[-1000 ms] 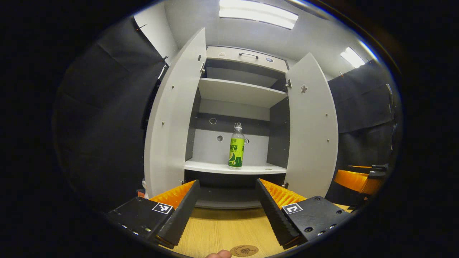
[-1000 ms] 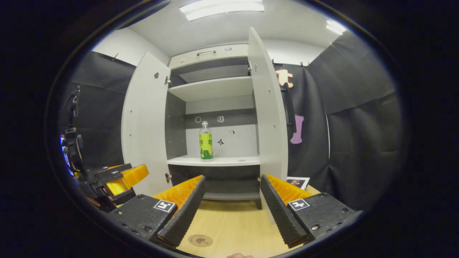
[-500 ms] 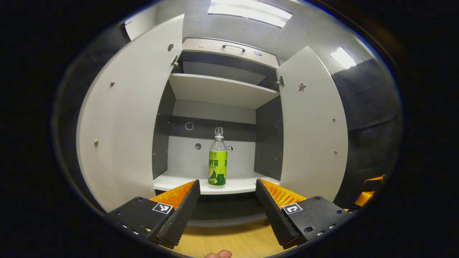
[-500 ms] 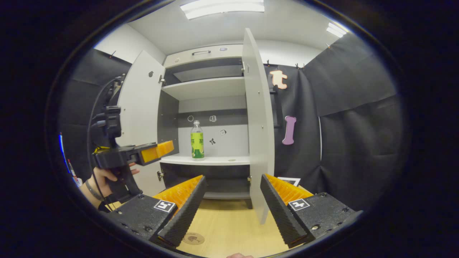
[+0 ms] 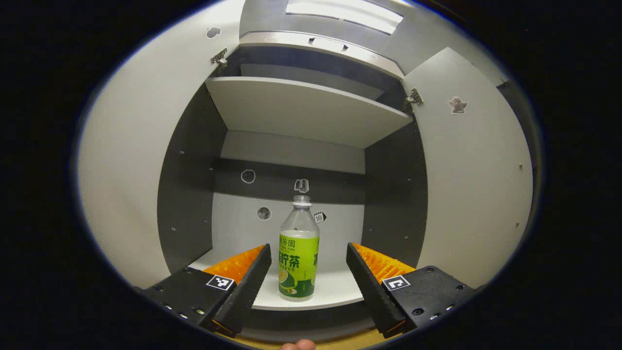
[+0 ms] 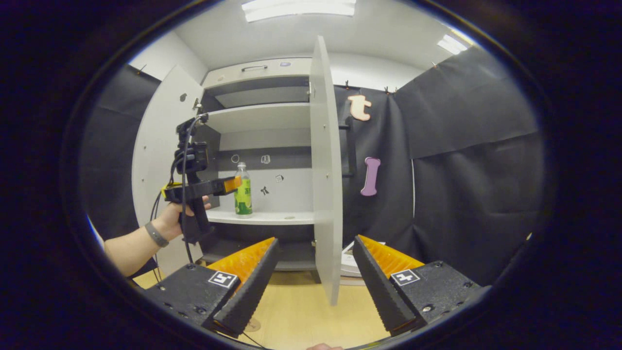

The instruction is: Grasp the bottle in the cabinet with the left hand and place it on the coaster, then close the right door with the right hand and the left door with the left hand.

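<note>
A clear bottle (image 5: pixel 298 253) with a green label stands upright on the cabinet's lower shelf (image 5: pixel 335 289). My left gripper (image 5: pixel 307 247) is open, level with the label, its fingertips flanking the bottle with a gap on each side. In the right gripper view, a hand (image 6: pixel 177 216) holds the left gripper (image 6: pixel 228 184) up to the bottle (image 6: pixel 243 192). My right gripper (image 6: pixel 316 239) is open and holds nothing, low over the table just in front of the right door's (image 6: pixel 323 170) edge. Both doors stand wide open, the left door (image 6: pixel 155 160) behind the hand. A round coaster (image 6: pixel 251 324) peeks out under my left finger.
An upper shelf (image 5: pixel 301 107) spans the cabinet above the bottle, with a drawer front and handle (image 6: pixel 257 68) on top. The wooden table (image 6: pixel 301 311) lies in front of the cabinet. A flat card (image 6: pixel 350 253) lies on it behind the right door.
The left gripper has moved forward and up into the cabinet until the bottle stands between its fingertips. The right gripper has drifted right, closer to the right door's edge.
</note>
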Demonstrator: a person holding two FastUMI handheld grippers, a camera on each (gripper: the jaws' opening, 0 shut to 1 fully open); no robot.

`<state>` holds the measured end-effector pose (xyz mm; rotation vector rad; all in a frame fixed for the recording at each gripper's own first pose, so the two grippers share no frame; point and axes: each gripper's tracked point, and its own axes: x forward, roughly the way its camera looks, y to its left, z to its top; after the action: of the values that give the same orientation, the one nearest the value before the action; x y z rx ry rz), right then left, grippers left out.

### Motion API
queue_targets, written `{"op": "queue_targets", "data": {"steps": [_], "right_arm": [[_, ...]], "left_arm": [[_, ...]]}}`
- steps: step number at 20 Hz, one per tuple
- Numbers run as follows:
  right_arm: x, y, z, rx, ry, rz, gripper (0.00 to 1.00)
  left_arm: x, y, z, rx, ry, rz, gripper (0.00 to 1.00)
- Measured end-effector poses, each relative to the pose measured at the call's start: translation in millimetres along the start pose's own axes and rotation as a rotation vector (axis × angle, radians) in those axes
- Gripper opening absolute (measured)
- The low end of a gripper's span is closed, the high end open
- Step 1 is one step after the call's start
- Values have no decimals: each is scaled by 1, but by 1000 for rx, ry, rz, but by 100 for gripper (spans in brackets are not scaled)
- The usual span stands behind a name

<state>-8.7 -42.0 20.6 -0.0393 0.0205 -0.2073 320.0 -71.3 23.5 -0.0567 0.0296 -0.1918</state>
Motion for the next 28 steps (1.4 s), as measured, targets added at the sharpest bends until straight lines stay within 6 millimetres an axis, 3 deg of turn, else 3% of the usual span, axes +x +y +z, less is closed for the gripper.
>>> {"op": "queue_targets", "data": {"steps": [3,7,14,16,20,27,28], "right_arm": [[-5,-7,1,-12,-1,-36,96],[-8,-18,2,-25,10,-76,100],[-10,-22,4,-27,1,-94,100],[-11,-24,5,-29,-2,-97,100],[-12,-24,5,-18,-2,-92,100],[-11,-17,3,2,7,-58,100],[-12,-17,3,3,5,-51,100]], "left_arm": [[35,8,-9,-2,36,5,95],[62,14,-10,-3,41,19,95],[84,17,-23,-31,67,30,91],[86,25,-24,-19,67,63,78],[81,25,-22,-35,72,49,72],[55,29,3,-31,42,40,69],[50,29,8,-25,37,40,73]]}}
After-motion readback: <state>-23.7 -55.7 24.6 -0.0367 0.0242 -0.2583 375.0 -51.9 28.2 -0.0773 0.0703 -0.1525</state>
